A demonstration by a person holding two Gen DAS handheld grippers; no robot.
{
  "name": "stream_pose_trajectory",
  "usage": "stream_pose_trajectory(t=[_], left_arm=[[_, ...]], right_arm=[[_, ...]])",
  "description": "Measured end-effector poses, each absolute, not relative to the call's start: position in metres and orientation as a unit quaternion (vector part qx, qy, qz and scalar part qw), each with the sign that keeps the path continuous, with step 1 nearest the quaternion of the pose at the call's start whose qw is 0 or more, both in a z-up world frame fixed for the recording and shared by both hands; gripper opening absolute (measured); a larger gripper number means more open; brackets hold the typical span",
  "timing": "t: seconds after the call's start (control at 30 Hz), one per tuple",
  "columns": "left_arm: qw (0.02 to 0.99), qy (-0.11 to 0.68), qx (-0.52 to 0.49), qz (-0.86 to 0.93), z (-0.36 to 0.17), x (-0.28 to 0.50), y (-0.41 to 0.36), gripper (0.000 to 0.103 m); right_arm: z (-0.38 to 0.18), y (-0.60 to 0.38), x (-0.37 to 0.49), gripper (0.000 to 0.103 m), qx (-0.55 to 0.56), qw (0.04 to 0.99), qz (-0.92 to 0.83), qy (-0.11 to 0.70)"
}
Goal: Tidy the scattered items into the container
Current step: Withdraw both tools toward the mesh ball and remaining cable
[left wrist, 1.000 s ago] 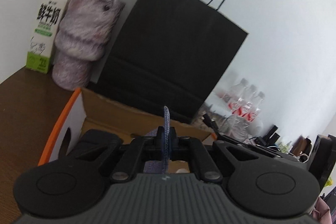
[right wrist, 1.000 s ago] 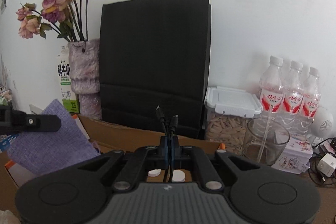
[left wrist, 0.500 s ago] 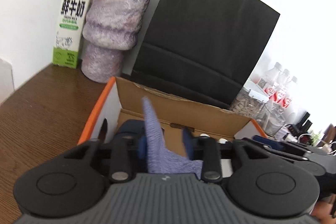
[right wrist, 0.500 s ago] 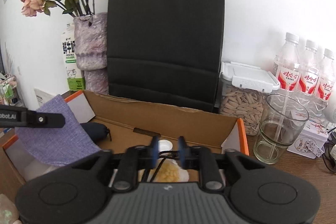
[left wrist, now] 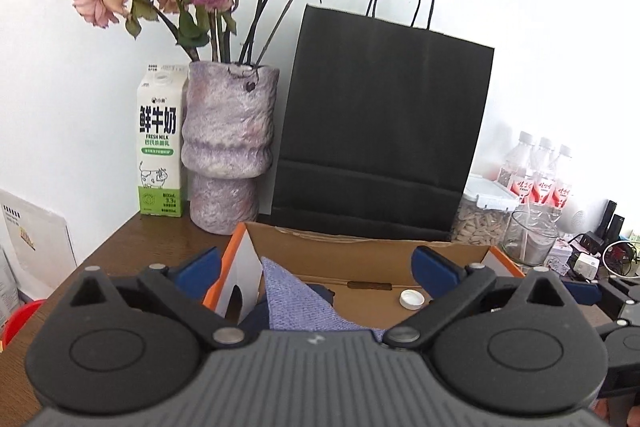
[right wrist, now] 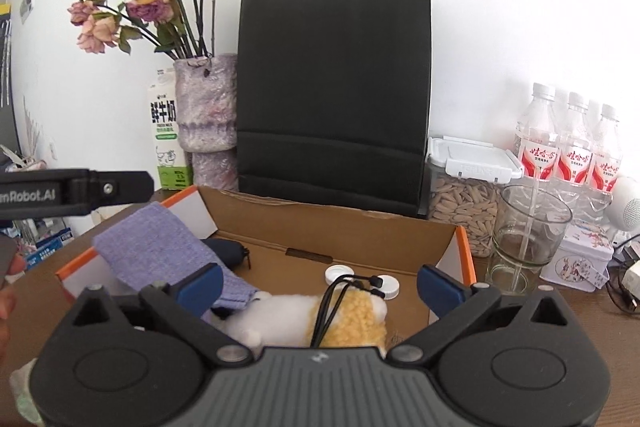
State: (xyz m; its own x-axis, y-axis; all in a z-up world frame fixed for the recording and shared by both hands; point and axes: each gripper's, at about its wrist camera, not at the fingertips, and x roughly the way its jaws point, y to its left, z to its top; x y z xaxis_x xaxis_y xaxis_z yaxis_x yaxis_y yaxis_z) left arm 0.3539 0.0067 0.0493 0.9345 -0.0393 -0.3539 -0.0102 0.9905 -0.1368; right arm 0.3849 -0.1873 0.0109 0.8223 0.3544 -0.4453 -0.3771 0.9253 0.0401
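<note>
Left wrist: left gripper just opened wide, nothing pinched; purple cloth draped inside box between the jaws.

Right wrist: right gripper likewise just spread, gripping nothing; black cable lying on plush toy in box.

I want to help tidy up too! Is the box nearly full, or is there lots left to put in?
Already in the cardboard box: purple cloth, dark pouch, two white caps, plush toy and black cable. Both the left gripper and right gripper have just been opening; their jaws stand wide over the box, gripping nothing. No loose items show on the table around the box, though its near side is hidden.
</note>
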Motion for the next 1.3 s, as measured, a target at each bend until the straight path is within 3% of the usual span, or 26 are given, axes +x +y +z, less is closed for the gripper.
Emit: stream_pose_trajectory(t=[0.6, 1.3], left_arm=[[0.990, 0.135, -0.044, -0.004, 0.025, 0.242, 0.005, 0.103], [0.984, 0.179, -0.005, 0.020, -0.013, 0.148, -0.004, 0.103]], right_arm=[[-0.014, -0.230, 0.270, 0.103, -0.006, 0.954, 0.180, 0.240], [-0.044, -0.205, 0.194, 0.103, -0.051, 0.942, 0.178, 0.278]])
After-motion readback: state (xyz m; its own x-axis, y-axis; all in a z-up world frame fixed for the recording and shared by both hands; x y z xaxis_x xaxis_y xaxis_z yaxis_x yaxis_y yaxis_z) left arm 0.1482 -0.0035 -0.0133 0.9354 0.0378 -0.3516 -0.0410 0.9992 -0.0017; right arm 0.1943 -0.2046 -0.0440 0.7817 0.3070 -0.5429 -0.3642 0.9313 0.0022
